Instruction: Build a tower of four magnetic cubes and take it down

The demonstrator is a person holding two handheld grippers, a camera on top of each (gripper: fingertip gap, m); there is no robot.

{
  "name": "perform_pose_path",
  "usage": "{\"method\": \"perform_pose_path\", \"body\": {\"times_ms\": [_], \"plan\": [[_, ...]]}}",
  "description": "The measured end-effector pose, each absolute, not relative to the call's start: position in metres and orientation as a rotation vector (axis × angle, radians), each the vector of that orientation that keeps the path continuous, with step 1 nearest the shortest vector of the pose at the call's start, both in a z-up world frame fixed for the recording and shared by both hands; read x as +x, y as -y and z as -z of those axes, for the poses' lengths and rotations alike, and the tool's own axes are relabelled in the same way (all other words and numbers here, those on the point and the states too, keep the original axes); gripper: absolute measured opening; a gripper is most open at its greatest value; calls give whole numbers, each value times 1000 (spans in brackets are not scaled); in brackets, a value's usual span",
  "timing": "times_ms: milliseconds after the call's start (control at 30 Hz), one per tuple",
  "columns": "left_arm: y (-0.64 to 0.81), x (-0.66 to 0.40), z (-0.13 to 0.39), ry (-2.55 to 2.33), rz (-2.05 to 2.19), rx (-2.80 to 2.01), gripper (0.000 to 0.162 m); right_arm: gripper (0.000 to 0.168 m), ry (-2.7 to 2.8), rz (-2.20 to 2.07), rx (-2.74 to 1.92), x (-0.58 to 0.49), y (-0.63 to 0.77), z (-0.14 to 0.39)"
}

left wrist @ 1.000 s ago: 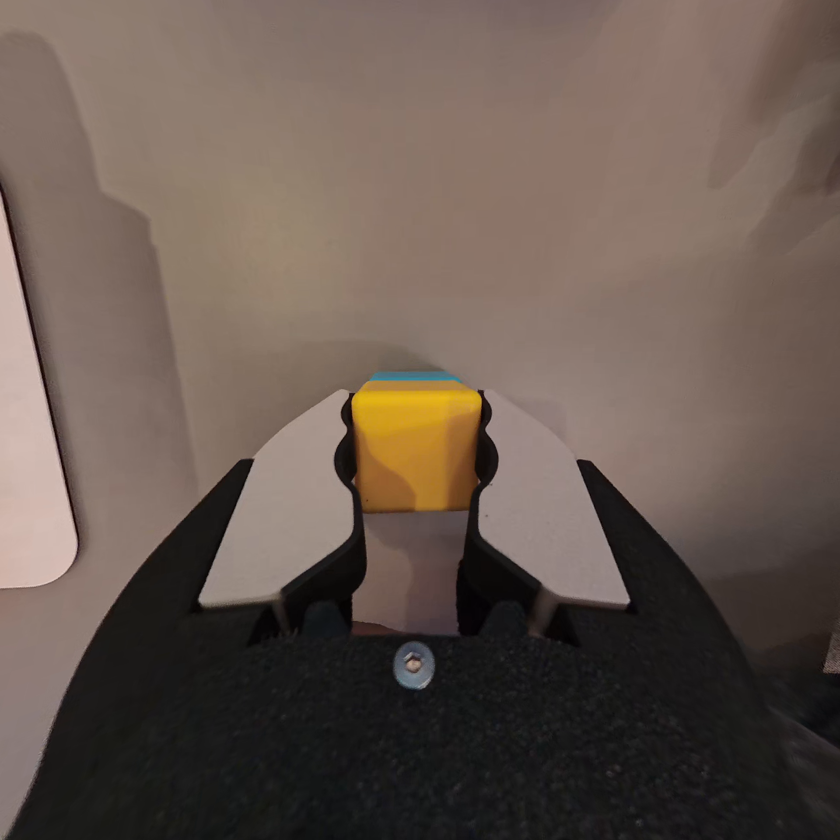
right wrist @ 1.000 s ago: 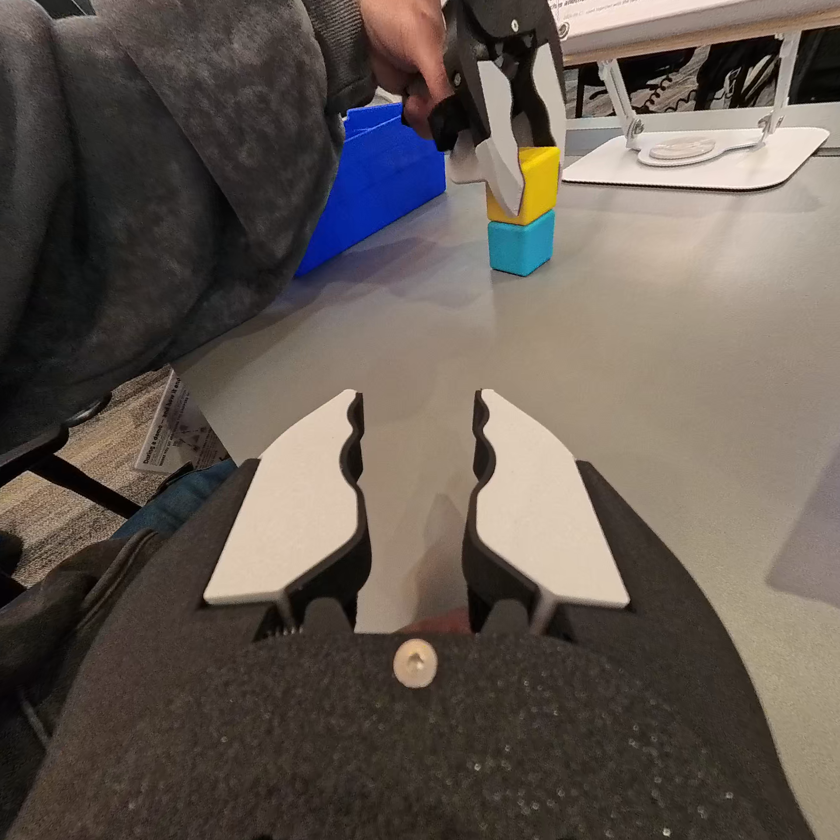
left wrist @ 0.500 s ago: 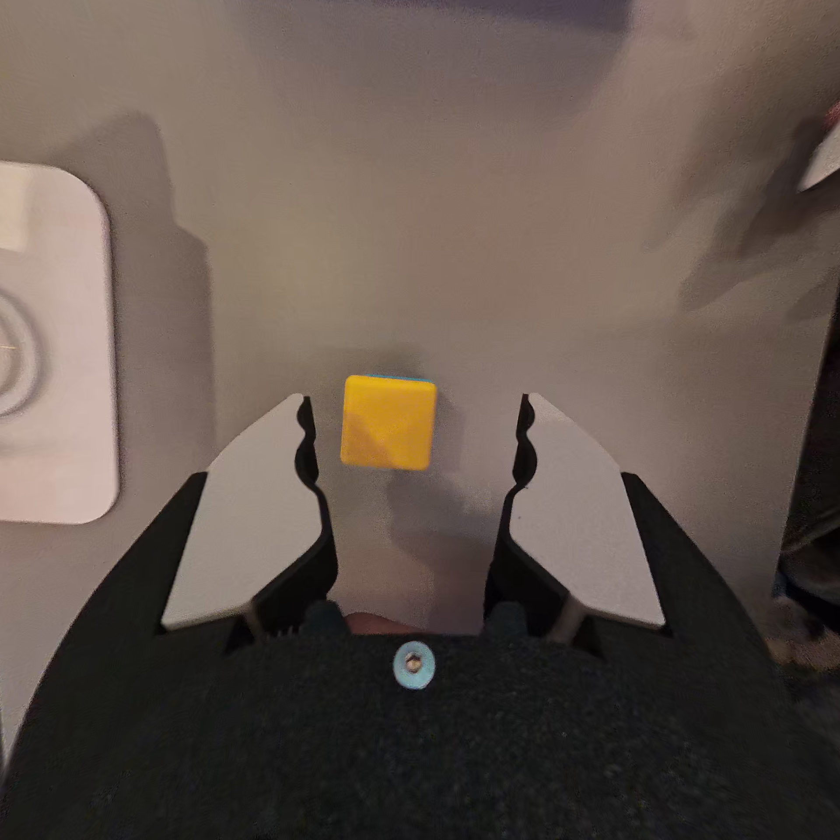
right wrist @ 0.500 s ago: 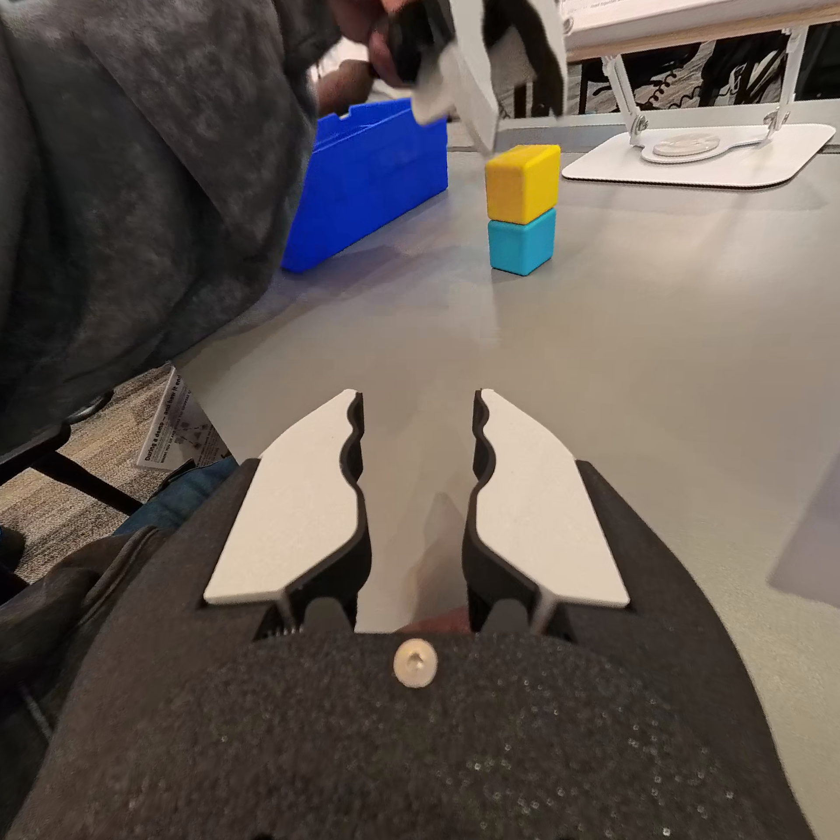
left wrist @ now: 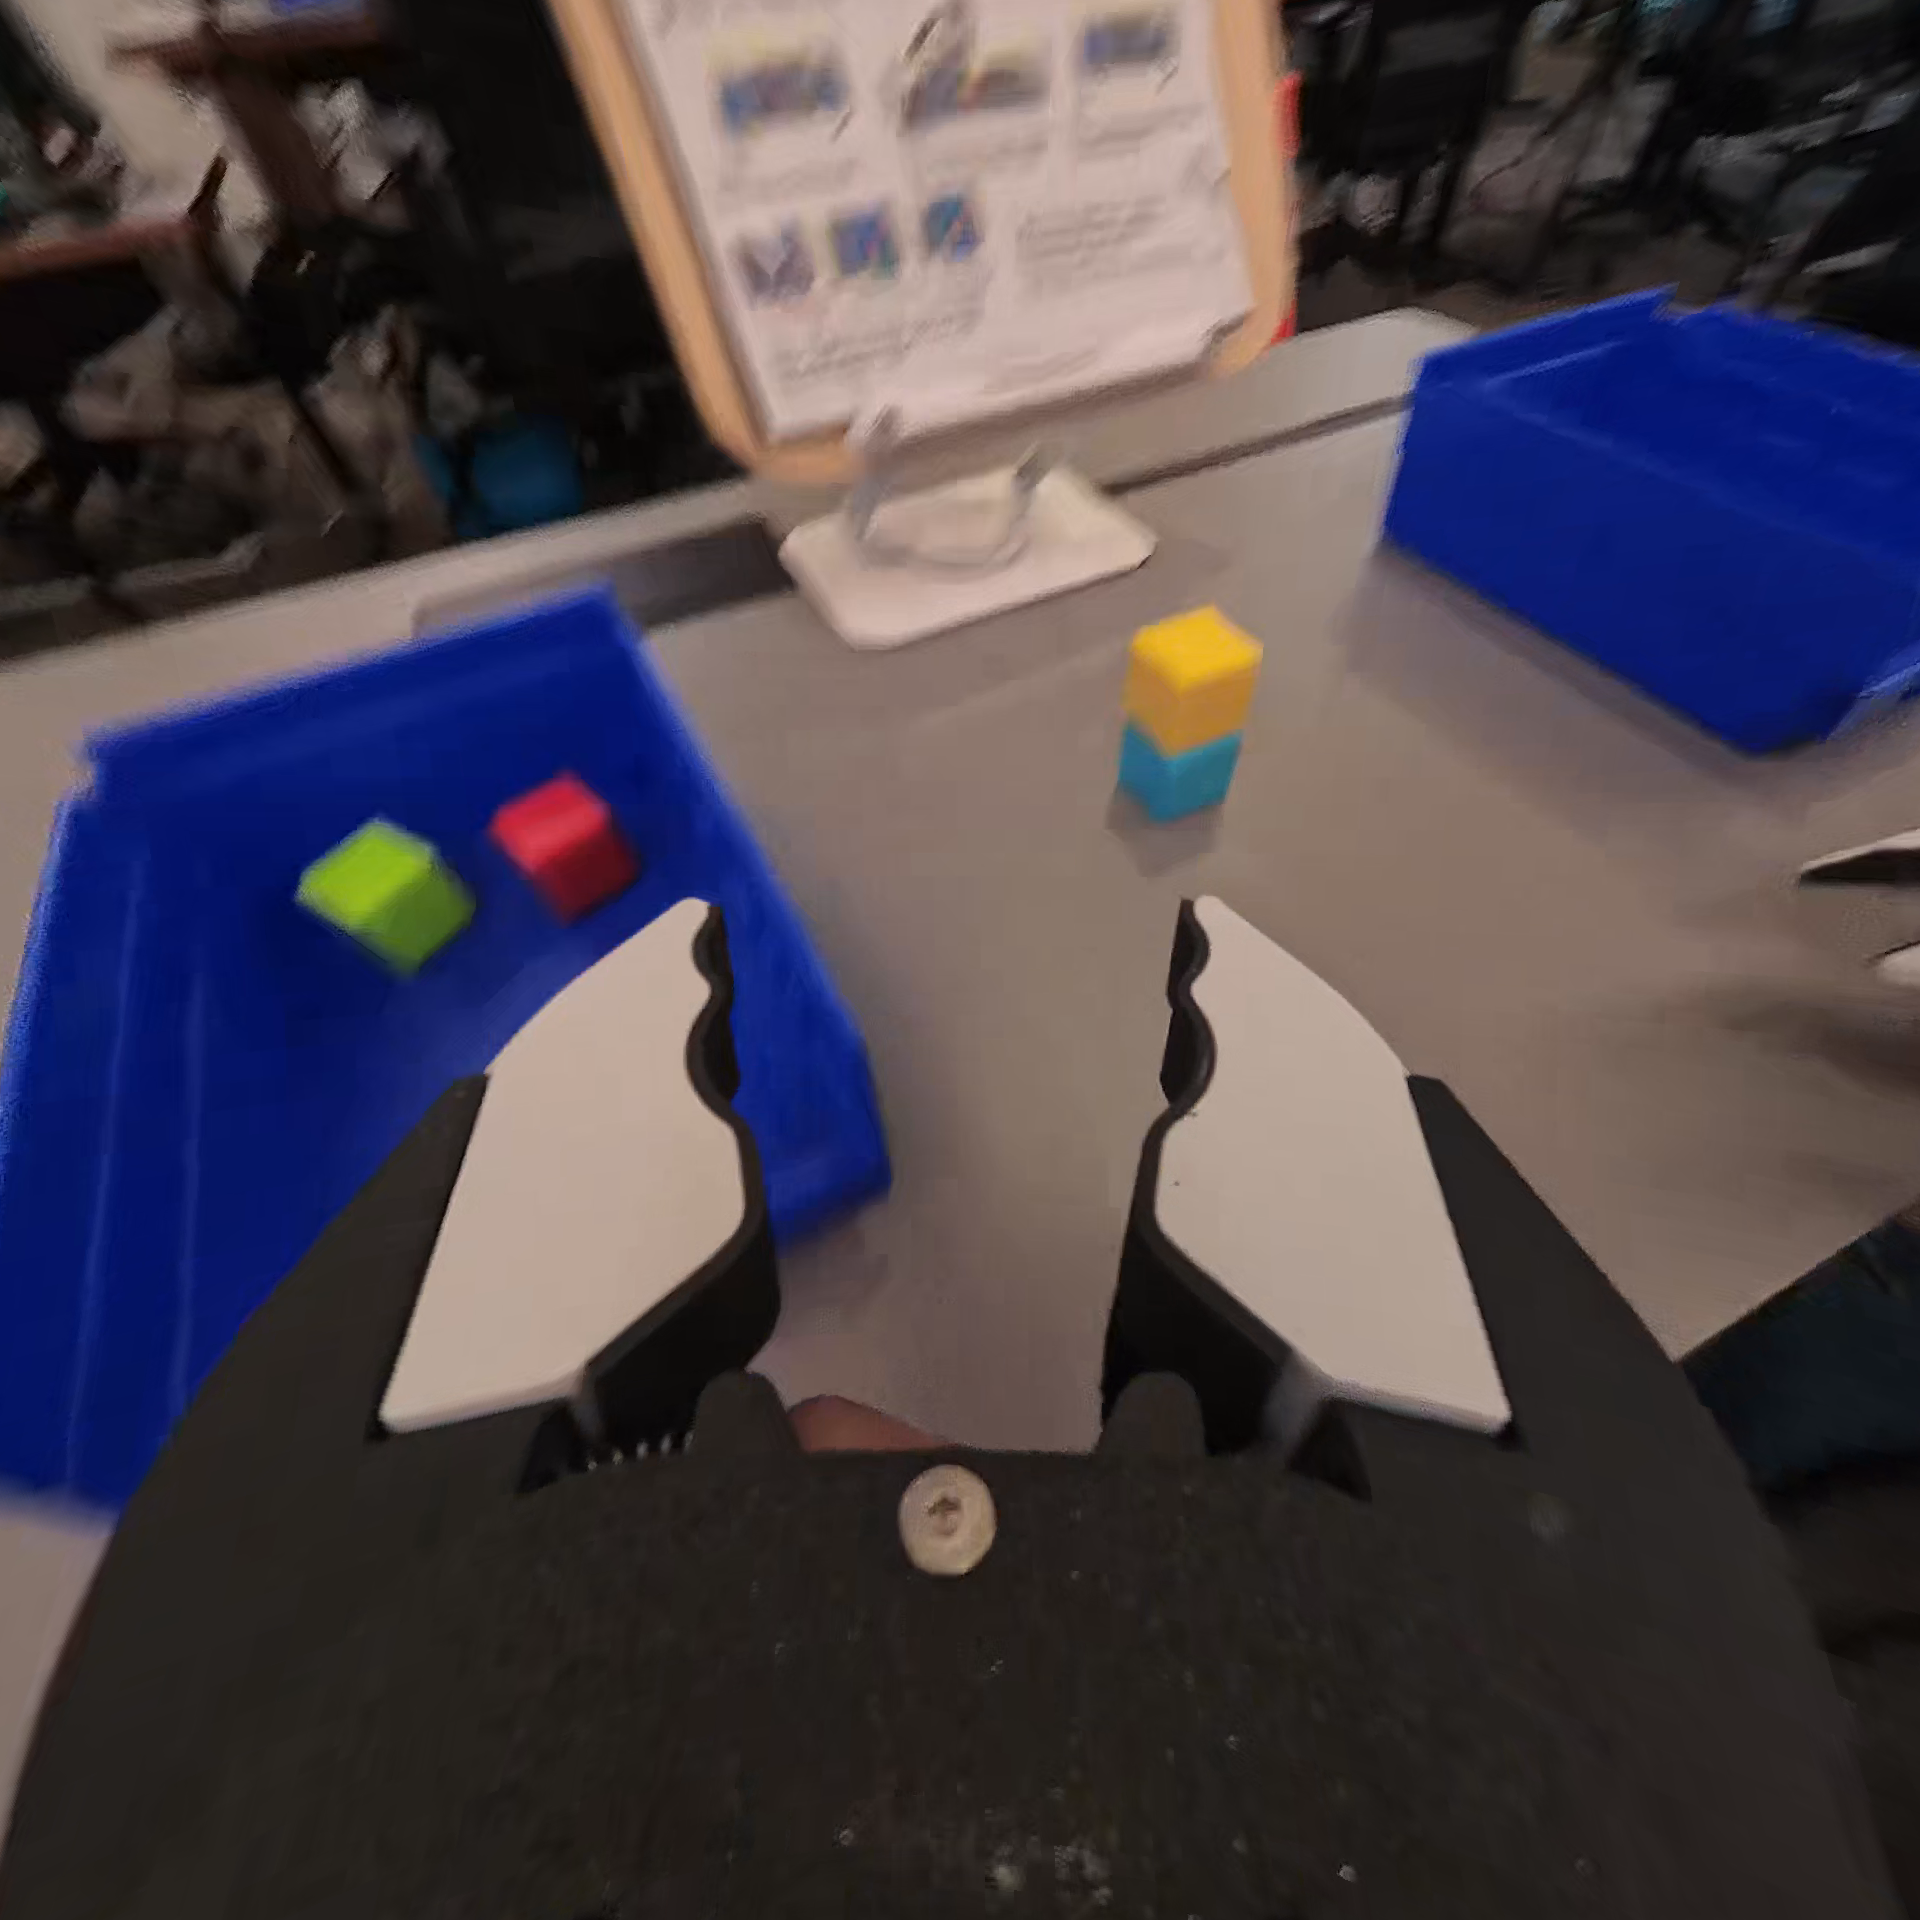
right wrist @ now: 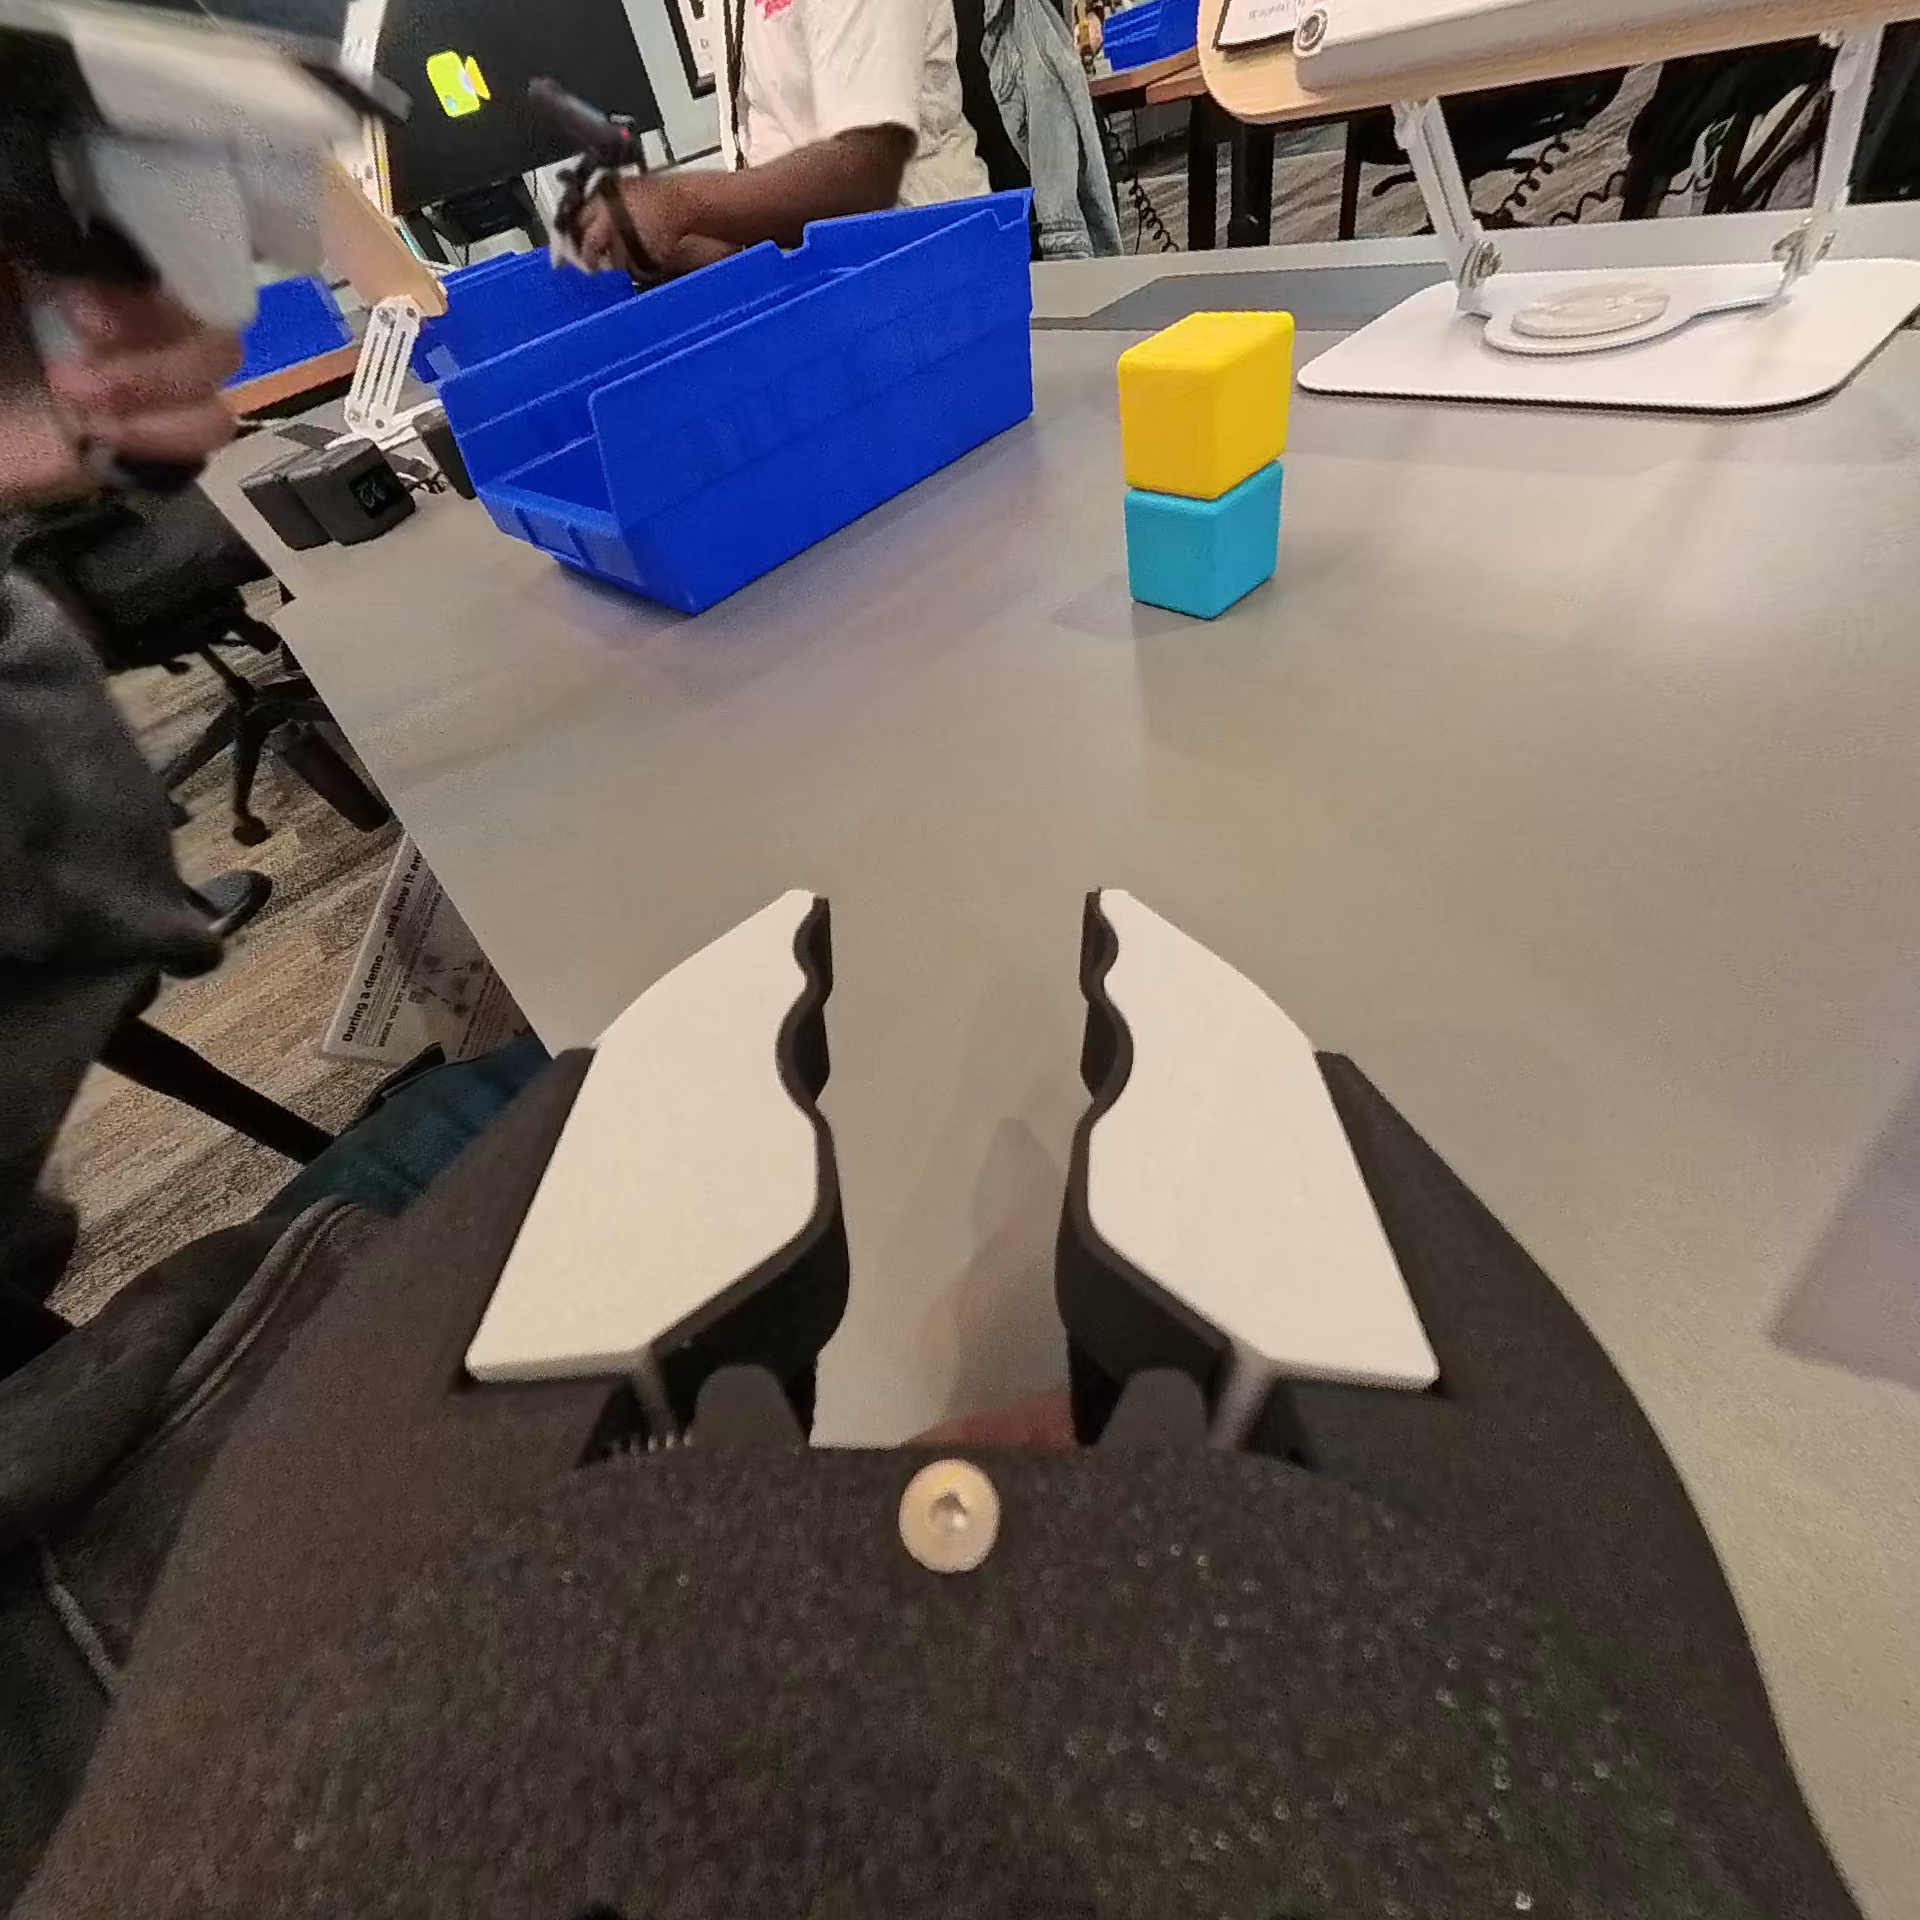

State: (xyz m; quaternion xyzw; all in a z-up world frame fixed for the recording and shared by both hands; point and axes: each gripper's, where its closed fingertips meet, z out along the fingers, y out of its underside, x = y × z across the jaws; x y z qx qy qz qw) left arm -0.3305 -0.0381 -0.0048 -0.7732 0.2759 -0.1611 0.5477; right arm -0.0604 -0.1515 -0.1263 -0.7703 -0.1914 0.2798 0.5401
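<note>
on the grey table point(right wrist: 1455, 831) a yellow cube point(right wrist: 1205, 400) sits squarely on top of a light blue cube point(right wrist: 1200, 540), a two-block stack standing free with nothing touching it. from the left wrist view the same pair shows farther off, yellow cube point(left wrist: 1193, 675) over light blue cube point(left wrist: 1179, 774), just in front of a white stand base point(left wrist: 966, 561) that carries a tilted board with printed sheets point(left wrist: 935, 197).

the left gripper point(left wrist: 951, 925) is held up and back from the stack, its two pale fingers spread wide with only table between them. below and to its left lies a blue bin point(left wrist: 727, 810), and inside it rest a green cube point(left wrist: 384, 899) and a red cube point(left wrist: 561, 842), near each other but apart. the picture here is smeared, so finer detail is hard to make out. a second blue bin point(left wrist: 1662, 540) stands at the far right of the table.

the right gripper point(right wrist: 956, 909) hovers low over the near edge of the table, well short of the stack, fingers parted with a narrower gap and nothing held. in its view the blue bin point(right wrist: 748, 416) sits left of the stack, and the left gripper point(right wrist: 187, 156) is a blur at the upper left corner. behind the table a person point(right wrist: 831, 114) in a white shirt reaches toward other bins.
</note>
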Motion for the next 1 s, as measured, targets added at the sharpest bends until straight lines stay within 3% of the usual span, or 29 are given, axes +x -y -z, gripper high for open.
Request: {"method": "perform_pose_path", "body": {"times_ms": [200, 567, 667, 767, 1000], "plan": [[79, -386, 70, -339, 379, -2010, 79, 46, 489, -656, -1861, -65, 151, 131], [-68, -404, 37, -167, 263, -2225, 73, 46, 514, -663, -1871, -71, 152, 133], [-124, -394, 61, -199, 243, -2426, 77, 46, 512, -667, -1872, -71, 151, 133], [-169, -399, 89, -212, 84, -2581, 69, 46, 518, -669, -1870, -71, 152, 133], [-207, -394, 136, -91, 31, -2835, 80, 46, 510, -670, -1848, -70, 153, 130]]}}
